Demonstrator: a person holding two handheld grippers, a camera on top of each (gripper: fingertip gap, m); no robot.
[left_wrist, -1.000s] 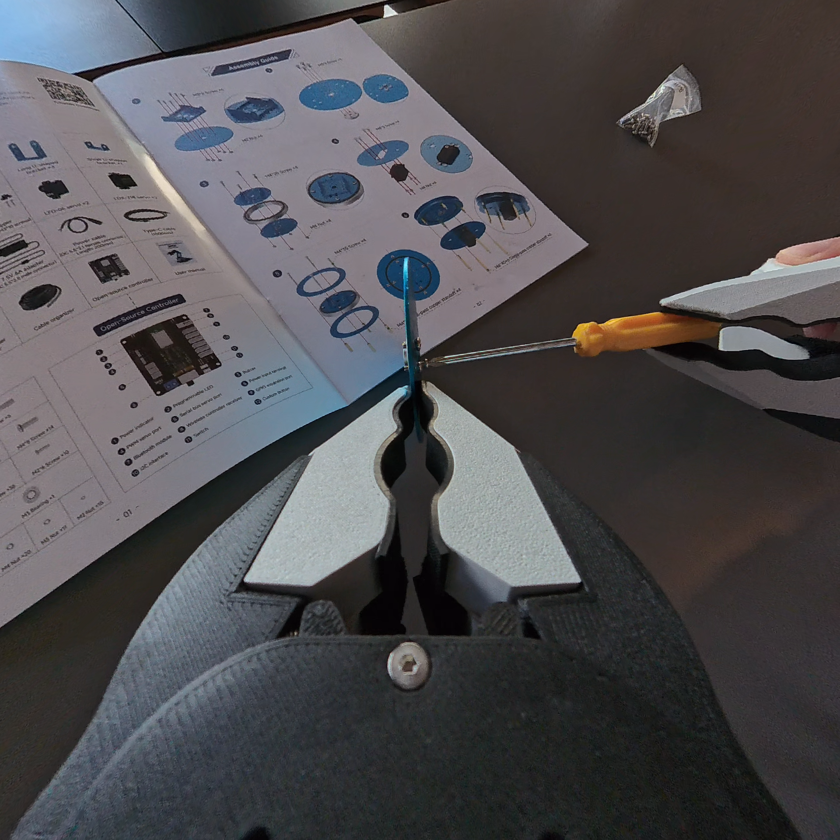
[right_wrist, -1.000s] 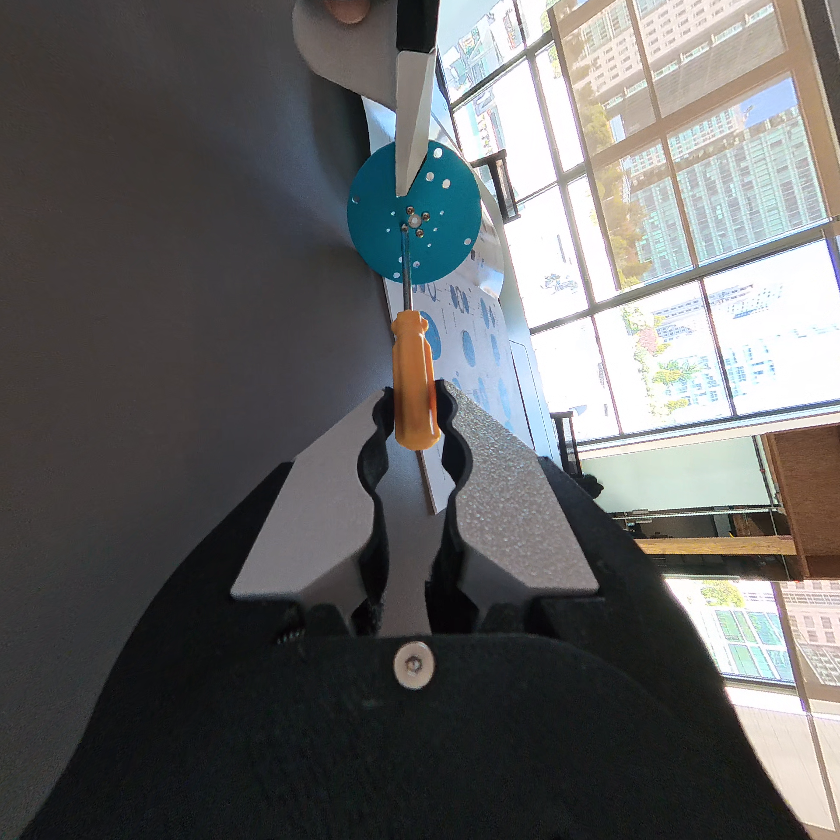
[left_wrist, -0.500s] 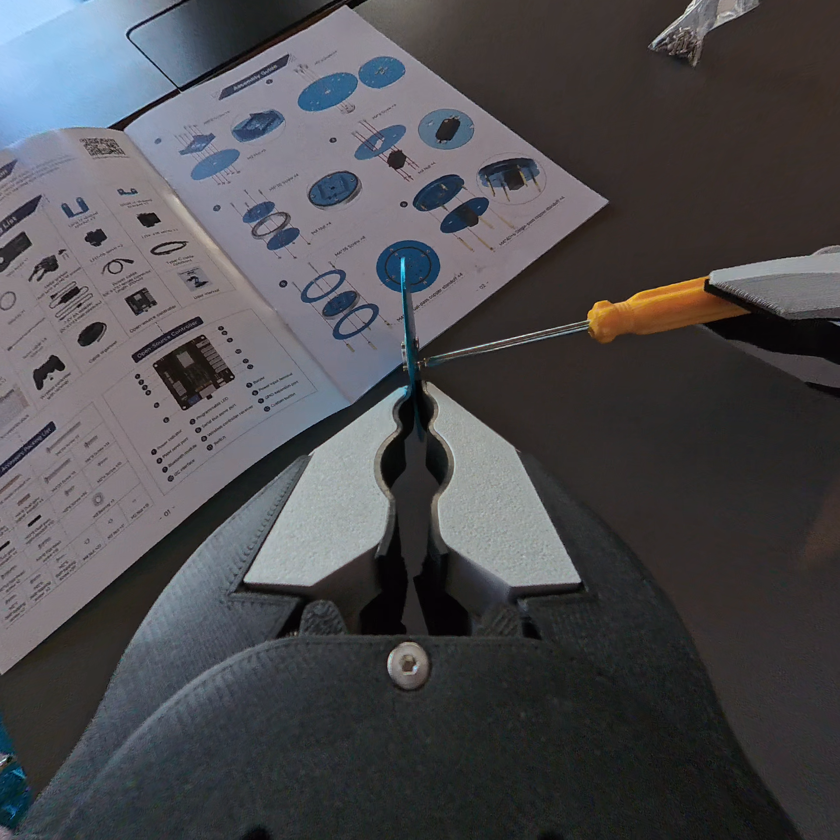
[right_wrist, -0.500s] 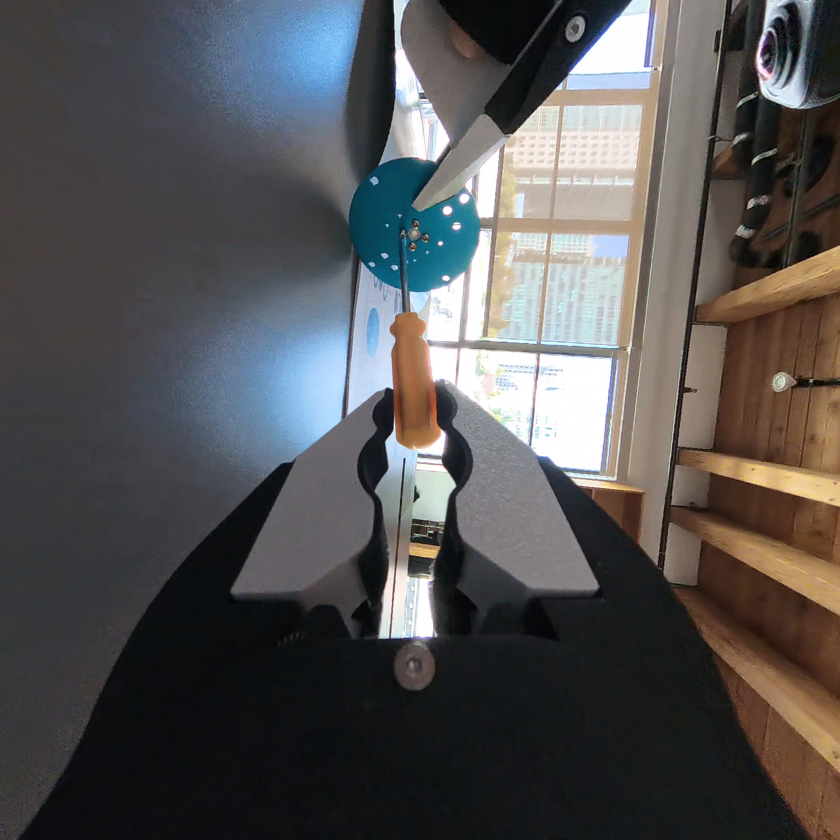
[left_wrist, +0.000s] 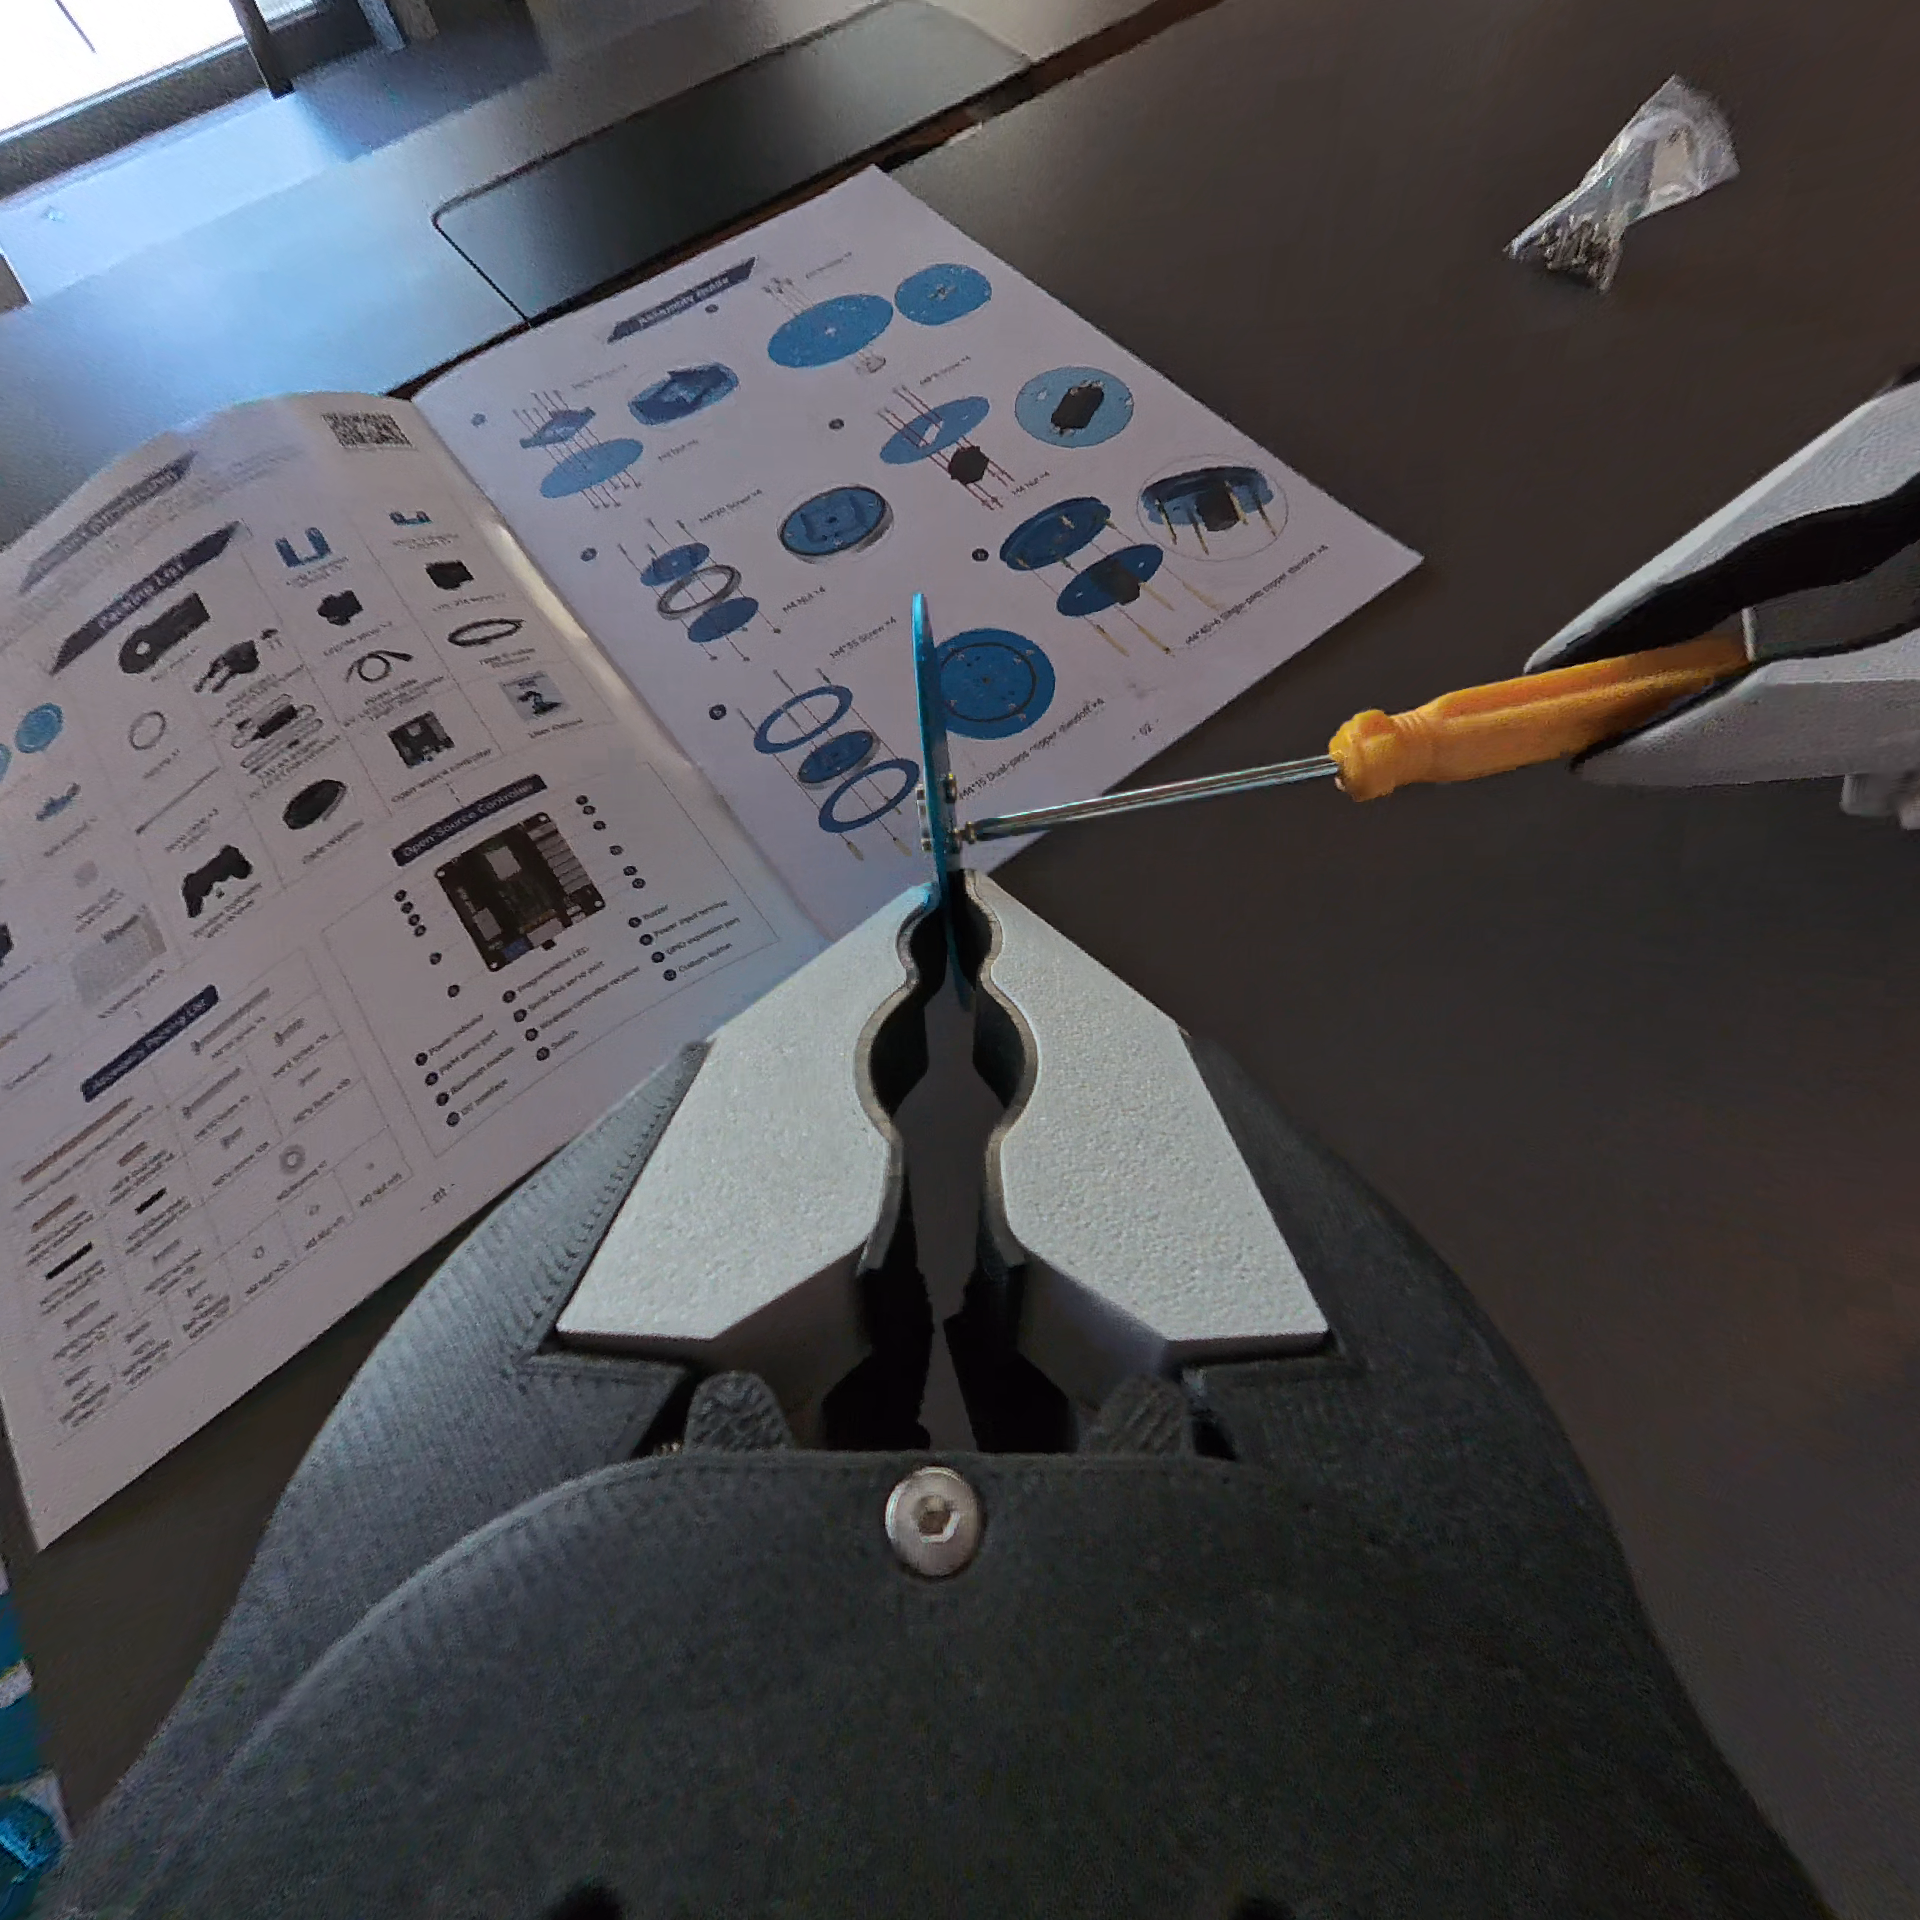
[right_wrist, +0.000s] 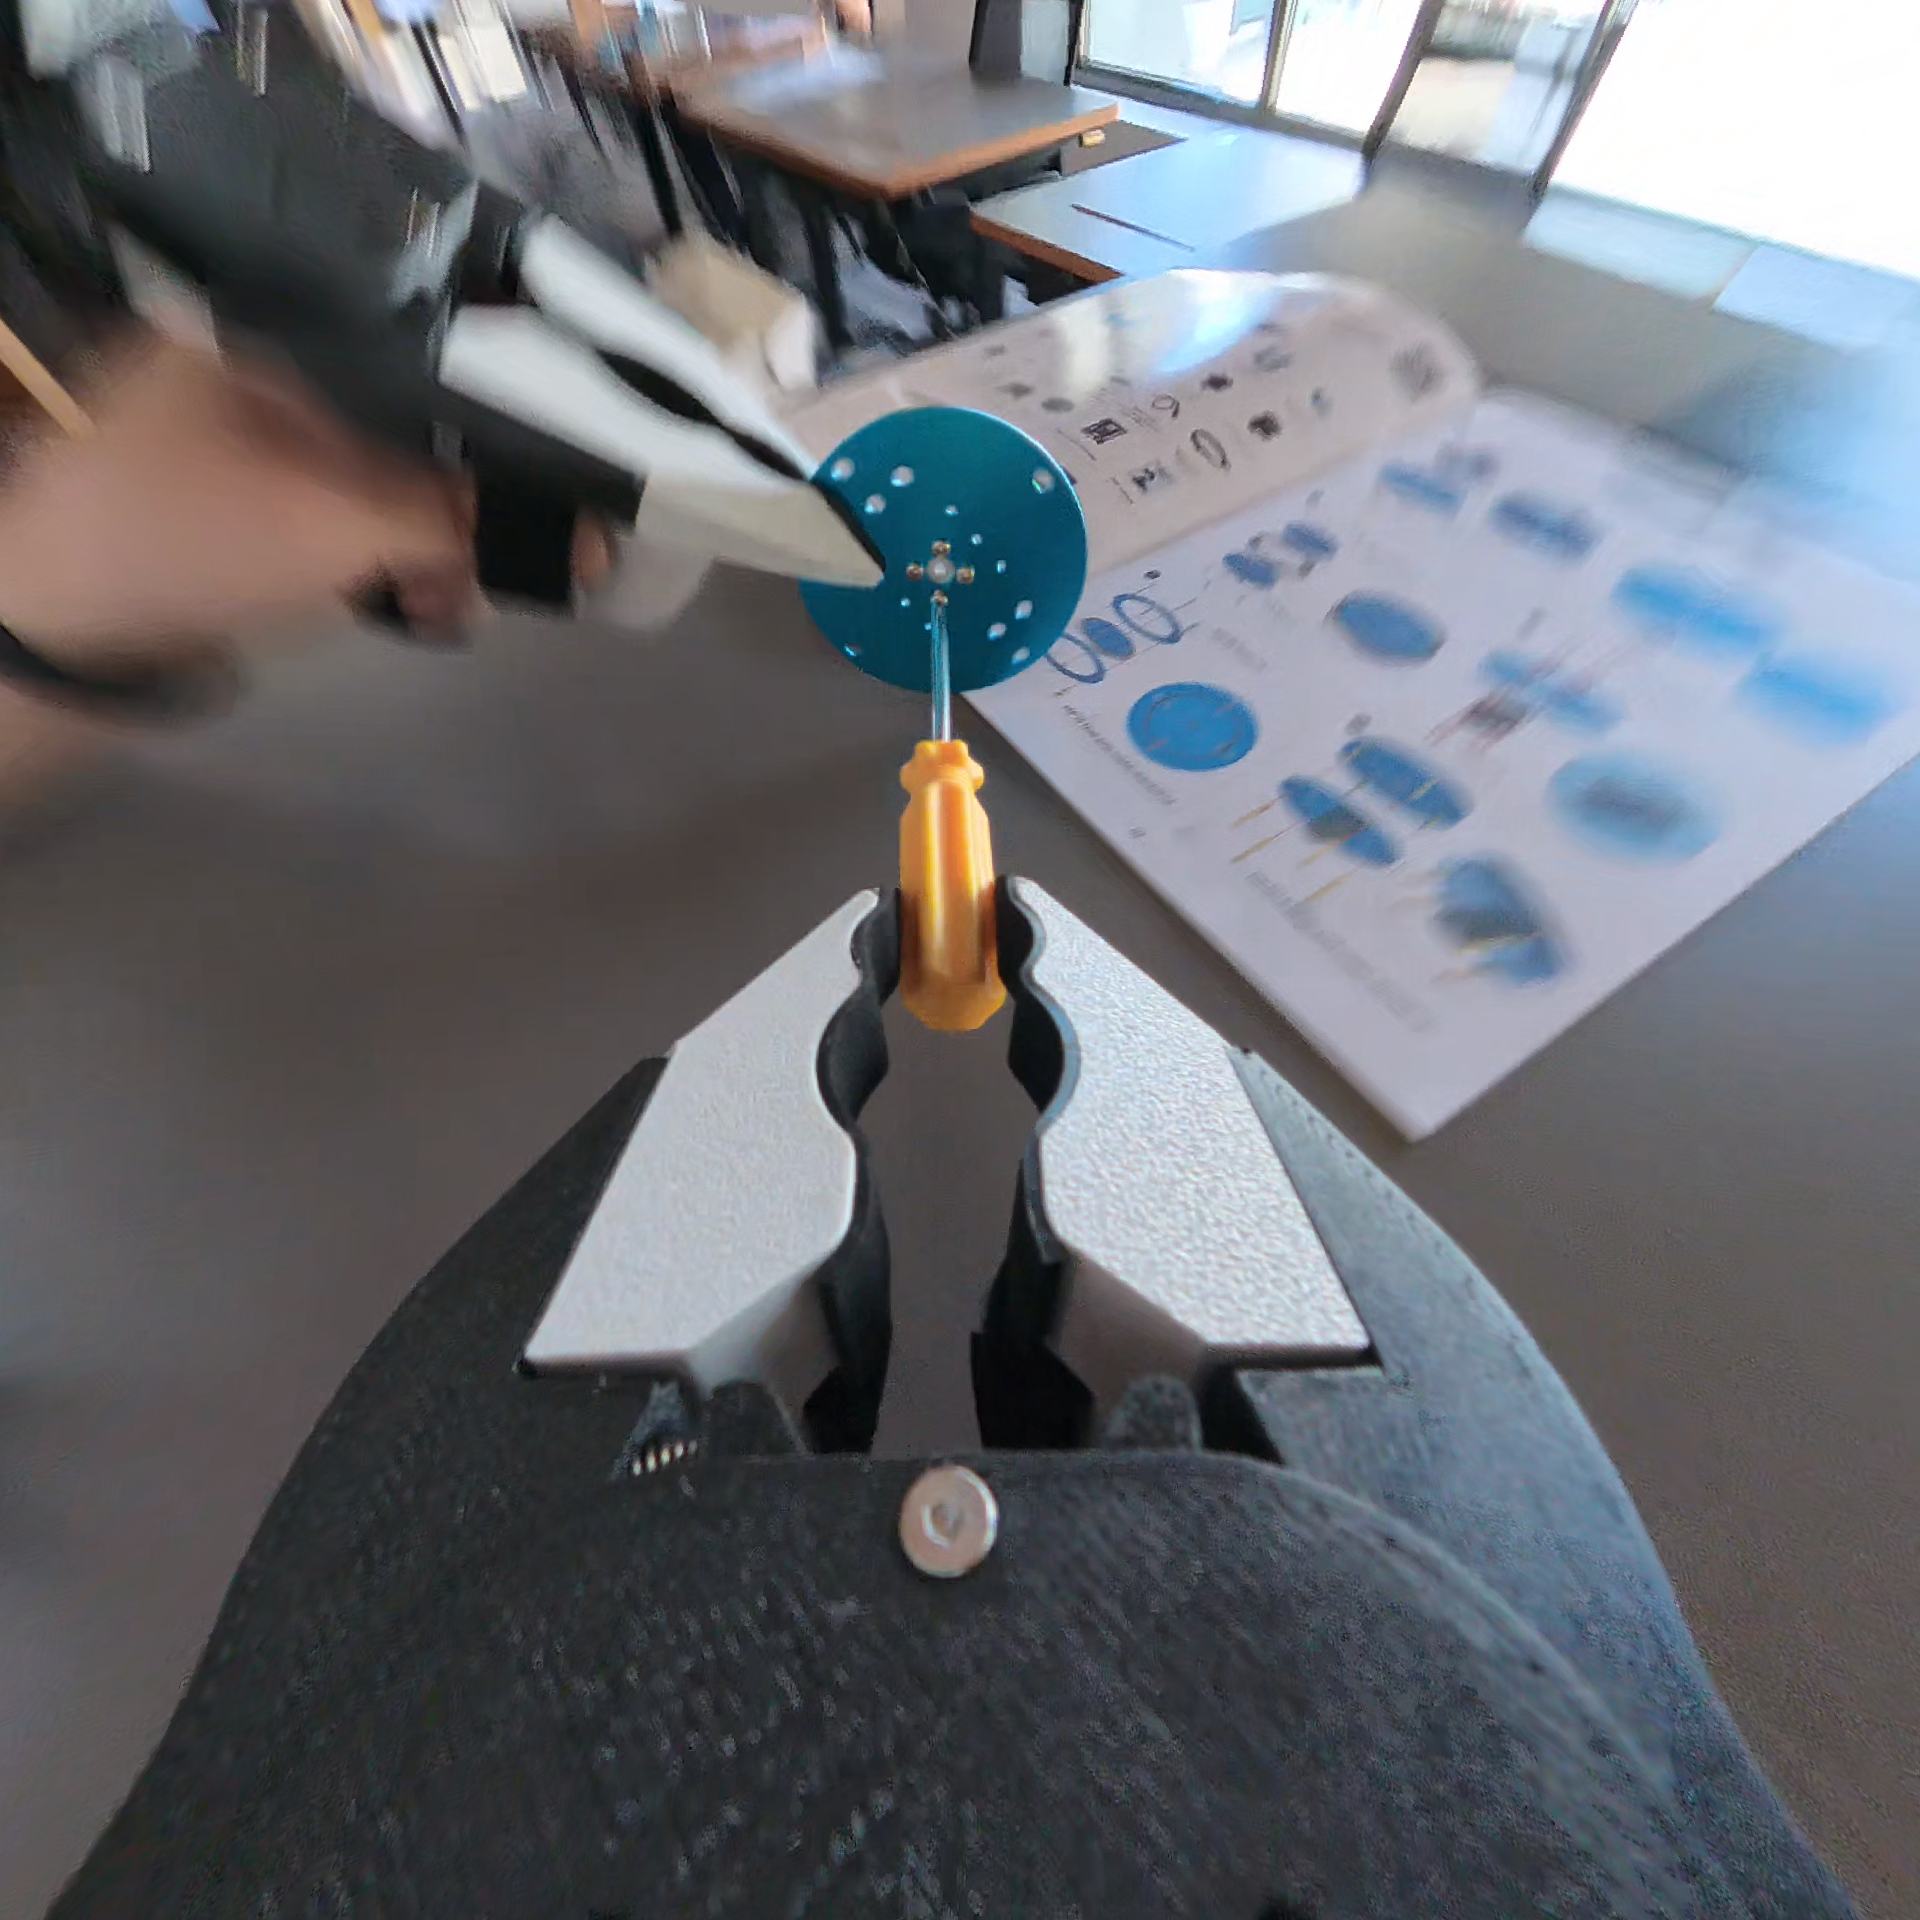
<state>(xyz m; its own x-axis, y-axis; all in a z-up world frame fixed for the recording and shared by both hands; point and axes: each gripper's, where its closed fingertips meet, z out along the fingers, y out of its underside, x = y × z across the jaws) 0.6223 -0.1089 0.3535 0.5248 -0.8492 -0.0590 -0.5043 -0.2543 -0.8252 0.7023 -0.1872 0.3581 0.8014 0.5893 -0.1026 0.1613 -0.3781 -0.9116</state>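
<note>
Edgewise, the thin, stiff blue disc (left_wrist: 932, 727) sits pinched by its rim in the left gripper (left_wrist: 951, 894) above the bench (left_wrist: 1455, 1143); the right gripper (right_wrist: 943, 904) clamps the light orange screwdriver (right_wrist: 943, 883), tip at the disc's centre.

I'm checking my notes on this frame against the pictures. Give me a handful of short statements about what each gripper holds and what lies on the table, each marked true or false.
1. The left gripper is shut on a blue disc. True.
2. The right gripper holds a red-handled wrench. False: it is shut on an orange-handled screwdriver.
3. The screwdriver's tip meets the disc near its centre. True.
4. The booklet lies closed. False: it lies open on the dark table.
5. A small clear bag lies on the booklet. False: it lies apart, on the bare table.
</note>
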